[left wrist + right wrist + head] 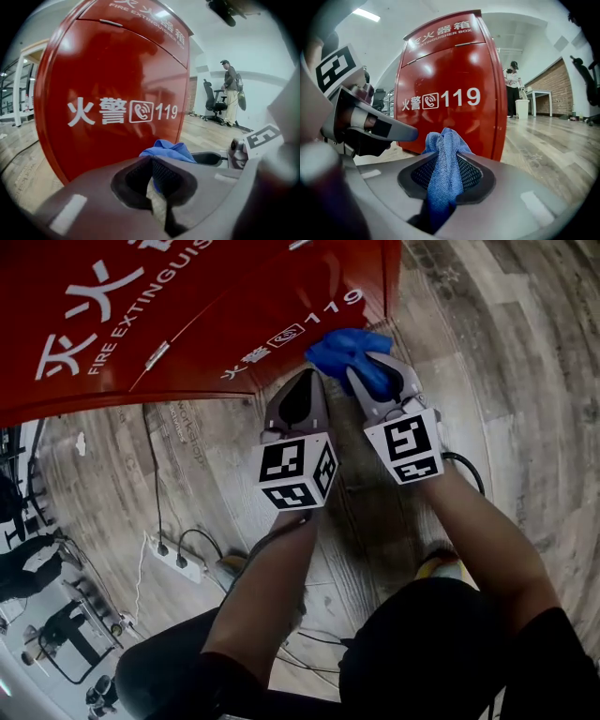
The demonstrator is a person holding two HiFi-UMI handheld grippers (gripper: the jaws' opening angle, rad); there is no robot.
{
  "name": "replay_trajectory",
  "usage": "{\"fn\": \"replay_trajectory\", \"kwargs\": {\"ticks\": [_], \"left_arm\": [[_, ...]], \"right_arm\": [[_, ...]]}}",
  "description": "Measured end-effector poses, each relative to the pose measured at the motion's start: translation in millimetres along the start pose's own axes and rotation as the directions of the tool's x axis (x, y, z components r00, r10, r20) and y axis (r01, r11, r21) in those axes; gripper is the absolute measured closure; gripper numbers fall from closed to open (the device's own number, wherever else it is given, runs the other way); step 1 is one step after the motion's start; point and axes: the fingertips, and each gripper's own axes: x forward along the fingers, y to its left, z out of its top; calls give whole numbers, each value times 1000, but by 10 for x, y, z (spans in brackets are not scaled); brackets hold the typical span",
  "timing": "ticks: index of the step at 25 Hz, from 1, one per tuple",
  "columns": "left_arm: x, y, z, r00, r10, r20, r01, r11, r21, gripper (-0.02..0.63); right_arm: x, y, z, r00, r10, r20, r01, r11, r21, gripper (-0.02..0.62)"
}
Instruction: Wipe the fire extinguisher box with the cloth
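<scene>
The right hand-held gripper [444,163] clamped a bunched cloth [441,140], seemingly soft and limp, near the box [450,70]. The left hand-held gripper [151,160] was closed, empty.

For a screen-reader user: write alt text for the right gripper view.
The right gripper is shut on a blue cloth in front of a red box marked 119, standing on a wood floor. The left gripper juts in at left; a person stands far behind.

Grey wood-plank floor [525,381], white walls [262,51], black office chair [213,101], brick wall [562,89]
</scene>
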Motion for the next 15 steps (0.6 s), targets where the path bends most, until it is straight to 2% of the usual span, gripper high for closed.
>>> {"fn": "replay_trajectory", "kwargs": {"ticks": [7,11,15], "left_arm": [[154,-578,101,994,-113,-11,113,993,16,606],[123,-542,140,995,-104,-4,104,995,5,606],[48,-424,152,997,-76,6,76,997,-7,606]], "right_arm": [[-245,-587,-137,998,-63,-9,64,998,23,482],[-240,-840,-127,994,-108,-2,108,994,28,482],[-218,-821,-60,994,-109,11,109,994,20,482]]}}
